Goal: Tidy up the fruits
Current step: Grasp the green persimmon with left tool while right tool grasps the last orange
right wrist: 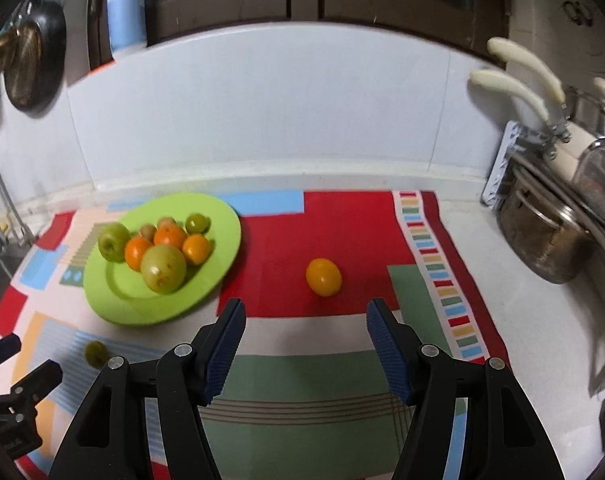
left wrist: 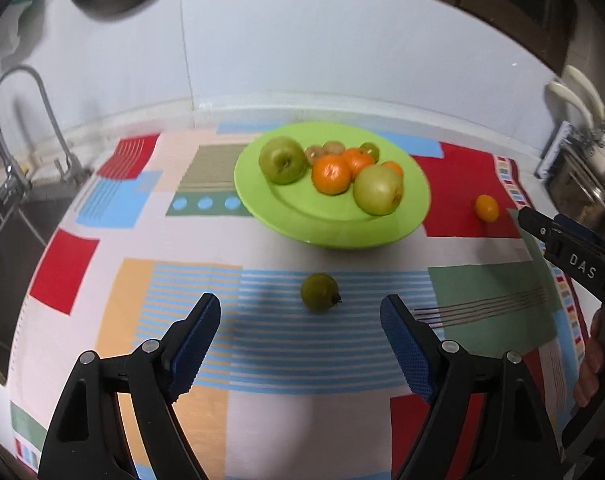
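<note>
A green plate point(left wrist: 342, 224) point(right wrist: 114, 304) on the patterned cloth holds several fruits: two green apples point(left wrist: 282, 160) point(right wrist: 163, 268), oranges point(left wrist: 331, 174) point(right wrist: 170, 236), kiwis and a small green fruit. A small green fruit point(left wrist: 319, 292) point(right wrist: 96, 354) lies on the cloth just ahead of my open, empty left gripper point(left wrist: 300, 312). A yellow-orange fruit point(right wrist: 323, 277) point(left wrist: 486, 208) lies on the red patch just ahead of my open, empty right gripper point(right wrist: 305, 312), which also shows in the left wrist view point(left wrist: 542, 232).
A sink with a tap point(left wrist: 18, 128) is at the left. A metal pot point(right wrist: 542, 236) and a rack with white-handled utensils point(right wrist: 514, 88) stand at the right. A white backsplash point(right wrist: 262, 112) runs behind, with a soap bottle point(right wrist: 126, 12) above.
</note>
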Demonstrator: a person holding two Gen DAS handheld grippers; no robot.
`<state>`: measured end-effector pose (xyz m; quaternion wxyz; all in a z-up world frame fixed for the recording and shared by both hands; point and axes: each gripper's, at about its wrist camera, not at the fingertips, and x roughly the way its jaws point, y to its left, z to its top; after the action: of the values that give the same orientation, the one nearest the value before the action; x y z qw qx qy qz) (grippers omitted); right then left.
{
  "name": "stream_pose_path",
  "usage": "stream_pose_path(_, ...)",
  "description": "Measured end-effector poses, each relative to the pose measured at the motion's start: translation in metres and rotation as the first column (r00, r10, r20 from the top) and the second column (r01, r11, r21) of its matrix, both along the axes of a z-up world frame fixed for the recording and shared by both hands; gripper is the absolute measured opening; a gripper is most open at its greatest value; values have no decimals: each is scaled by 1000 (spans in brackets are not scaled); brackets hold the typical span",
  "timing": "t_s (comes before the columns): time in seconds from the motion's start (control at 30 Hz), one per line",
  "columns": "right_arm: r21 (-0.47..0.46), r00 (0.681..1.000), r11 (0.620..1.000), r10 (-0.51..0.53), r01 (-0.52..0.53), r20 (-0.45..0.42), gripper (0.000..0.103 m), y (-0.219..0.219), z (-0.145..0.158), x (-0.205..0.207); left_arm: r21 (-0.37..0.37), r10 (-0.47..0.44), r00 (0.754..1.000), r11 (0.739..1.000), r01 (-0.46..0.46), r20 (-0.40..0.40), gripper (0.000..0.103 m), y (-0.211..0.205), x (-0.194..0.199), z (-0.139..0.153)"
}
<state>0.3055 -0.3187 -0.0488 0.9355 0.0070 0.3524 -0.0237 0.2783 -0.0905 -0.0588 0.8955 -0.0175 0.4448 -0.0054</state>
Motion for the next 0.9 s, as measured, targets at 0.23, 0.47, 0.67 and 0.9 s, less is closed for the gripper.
stream_pose_path(0.23,-23,994,999,35,-38,-103,64,-11,-24,40,13,73,996,997,-72,-60,71,-11,16,-22)
stream_pose_path(0.47,-15,987,1000,23,-26,-159,63,-21,-45,71,23,134,986,991,-132,-101,62,-18,28,-35)
stream_pose_path(0.67,-18,982,999,22,-26,-186,55,-22,-61,91,25,150,981,989,-148,-125,53,-22,32,-45)
stream_pose_path(0.9,-28,981,998,43,-49,-190,42,-18,-69,106,28,150,981,989,-147,-127,36,-22,36,-50)
